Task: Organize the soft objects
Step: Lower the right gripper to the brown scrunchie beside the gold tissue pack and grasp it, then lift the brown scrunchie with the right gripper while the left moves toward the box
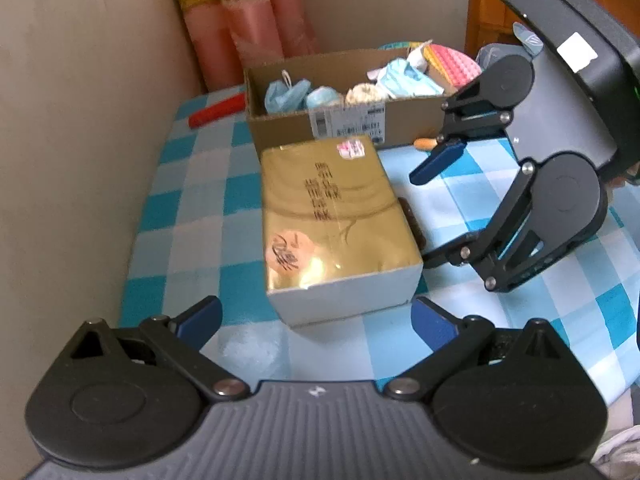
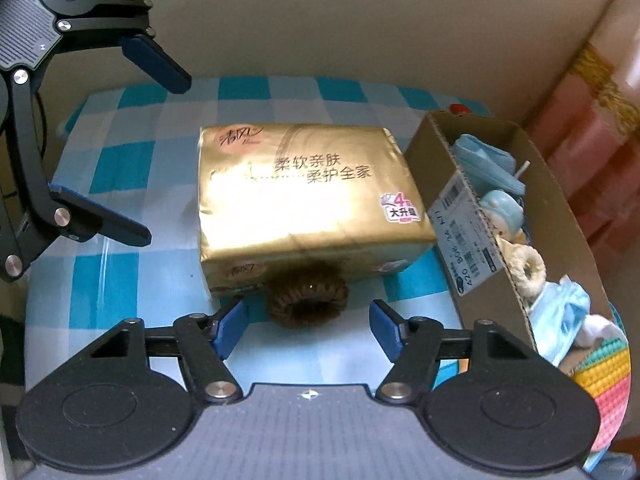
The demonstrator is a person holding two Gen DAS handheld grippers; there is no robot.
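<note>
A gold tissue pack (image 1: 336,220) lies on the blue checked cloth (image 1: 192,216), also in the right wrist view (image 2: 304,200). A brown furry hair tie (image 2: 307,300) rests against its near side, just ahead of my right gripper (image 2: 306,328), which is open and empty. My left gripper (image 1: 316,320) is open and empty just in front of the pack's end. The right gripper also shows in the left wrist view (image 1: 432,208), the left gripper in the right wrist view (image 2: 160,152). A cardboard box (image 1: 280,128) behind the pack holds blue and cream soft items (image 2: 500,208).
A red stick (image 1: 216,114) lies on the cloth by the beige wall. Pink rolled cloth (image 1: 248,20) stands behind the box. A multicoloured bumpy mat (image 2: 600,380) sits beside the box. An orange object (image 1: 426,143) lies by the box front.
</note>
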